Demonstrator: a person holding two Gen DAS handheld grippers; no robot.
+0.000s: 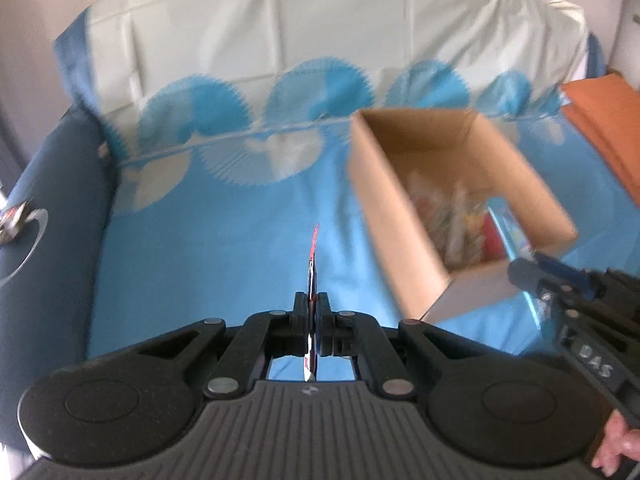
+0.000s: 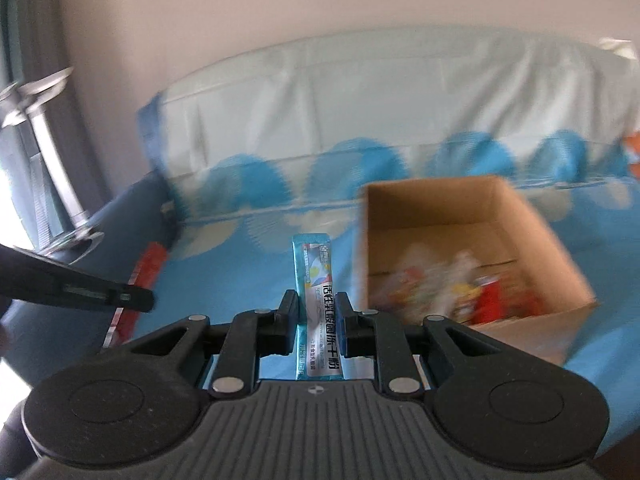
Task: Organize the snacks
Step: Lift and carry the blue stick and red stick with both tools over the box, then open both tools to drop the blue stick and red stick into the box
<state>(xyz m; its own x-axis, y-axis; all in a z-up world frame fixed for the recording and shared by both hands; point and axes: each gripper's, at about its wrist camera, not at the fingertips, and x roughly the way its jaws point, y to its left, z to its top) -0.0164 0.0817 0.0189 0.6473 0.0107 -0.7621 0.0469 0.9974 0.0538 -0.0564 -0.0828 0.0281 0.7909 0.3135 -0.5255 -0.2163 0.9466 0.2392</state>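
Our left gripper (image 1: 311, 305) pinches a thin red packet (image 1: 312, 258) edge-on; our right gripper (image 2: 317, 303) pinches a blue sachet (image 2: 316, 280). The box (image 2: 532, 216) sits at two o'clock.

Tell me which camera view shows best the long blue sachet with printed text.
The right wrist view: the long blue sachet with printed text faces the camera, upright between the right gripper fingers. The left wrist view shows only a blurred blue strip of it under that gripper.
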